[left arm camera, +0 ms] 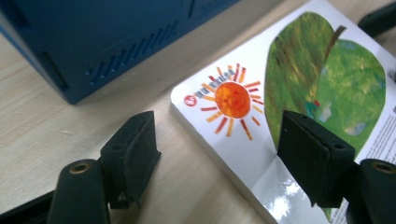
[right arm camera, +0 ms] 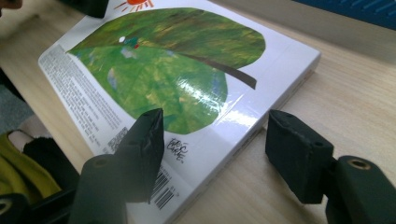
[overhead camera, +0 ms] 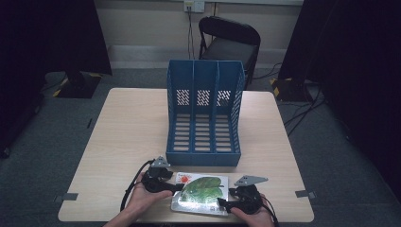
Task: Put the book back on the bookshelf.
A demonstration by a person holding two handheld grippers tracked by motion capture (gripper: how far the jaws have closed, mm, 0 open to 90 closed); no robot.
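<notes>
Nearest the camera, two hands are seen entering from the bottom of the high view, each wrapped around a black gripper. Between them a glossy picture book [overhead camera: 200,194] is laid flat on the wooden table [overhead camera: 127,132], close to its near edge, with a large green leaf and an orange sun printed on its white cover. The left gripper [overhead camera: 176,187] is placed at the book's left edge; in the left gripper view its jaws are held well apart, one over the bare table beside the book [left arm camera: 299,93] and the other over the cover, and nothing is gripped. The right gripper [overhead camera: 222,204] is placed at the book's near right corner; in the right gripper view its jaws are likewise spread wide, straddling the corner of the book [right arm camera: 177,74] near the barcode, without being pressed on it. Just behind the book a blue three-compartment file holder [overhead camera: 204,113] is stood upright, its open side turned toward the person.
</notes>
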